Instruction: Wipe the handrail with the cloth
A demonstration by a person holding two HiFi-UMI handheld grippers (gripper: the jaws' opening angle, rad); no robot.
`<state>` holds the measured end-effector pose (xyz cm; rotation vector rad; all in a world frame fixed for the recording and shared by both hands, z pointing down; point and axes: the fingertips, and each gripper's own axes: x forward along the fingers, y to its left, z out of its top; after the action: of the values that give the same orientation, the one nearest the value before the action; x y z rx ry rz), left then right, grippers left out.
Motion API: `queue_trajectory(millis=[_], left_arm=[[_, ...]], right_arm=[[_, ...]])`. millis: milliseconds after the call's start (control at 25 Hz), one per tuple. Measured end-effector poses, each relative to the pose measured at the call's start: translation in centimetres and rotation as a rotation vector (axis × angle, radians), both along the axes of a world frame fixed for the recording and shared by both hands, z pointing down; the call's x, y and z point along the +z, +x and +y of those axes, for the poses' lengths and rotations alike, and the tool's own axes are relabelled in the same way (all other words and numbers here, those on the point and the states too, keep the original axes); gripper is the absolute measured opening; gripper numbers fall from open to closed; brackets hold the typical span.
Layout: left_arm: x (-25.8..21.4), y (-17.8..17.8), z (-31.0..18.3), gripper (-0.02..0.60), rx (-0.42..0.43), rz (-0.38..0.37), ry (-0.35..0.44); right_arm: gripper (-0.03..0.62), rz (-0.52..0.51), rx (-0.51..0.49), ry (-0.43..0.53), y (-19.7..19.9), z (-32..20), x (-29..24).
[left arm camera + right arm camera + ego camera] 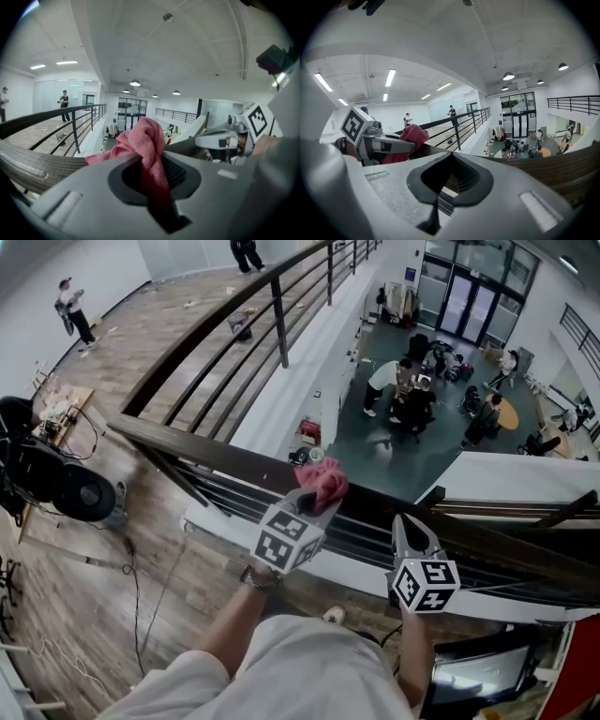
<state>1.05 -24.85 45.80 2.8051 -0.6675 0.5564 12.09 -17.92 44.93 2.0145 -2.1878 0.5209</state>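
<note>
Cloth [322, 482] pinched in left tongs [317, 505] against handrail [216, 457]; right tongs [412, 526] closed, empty.

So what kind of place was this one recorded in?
Probably a mezzanine walkway in an office-type building: the handrail overlooks a lower floor where people gather, with glass doors beyond.

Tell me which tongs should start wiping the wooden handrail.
Left: the left tongs grip the crumpled pink cloth over the dark wooden handrail; the right tongs are shut on nothing.
</note>
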Motion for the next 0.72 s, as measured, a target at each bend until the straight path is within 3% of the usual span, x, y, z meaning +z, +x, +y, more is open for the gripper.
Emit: queue_trajectory(millis=[720], left_arm=[[0.6,7.0,5.9,0.066,0.195,-0.034,0.010]], right_arm=[[0.002,-0.013,0.008,0.011,1.2,0.8,0.6]])
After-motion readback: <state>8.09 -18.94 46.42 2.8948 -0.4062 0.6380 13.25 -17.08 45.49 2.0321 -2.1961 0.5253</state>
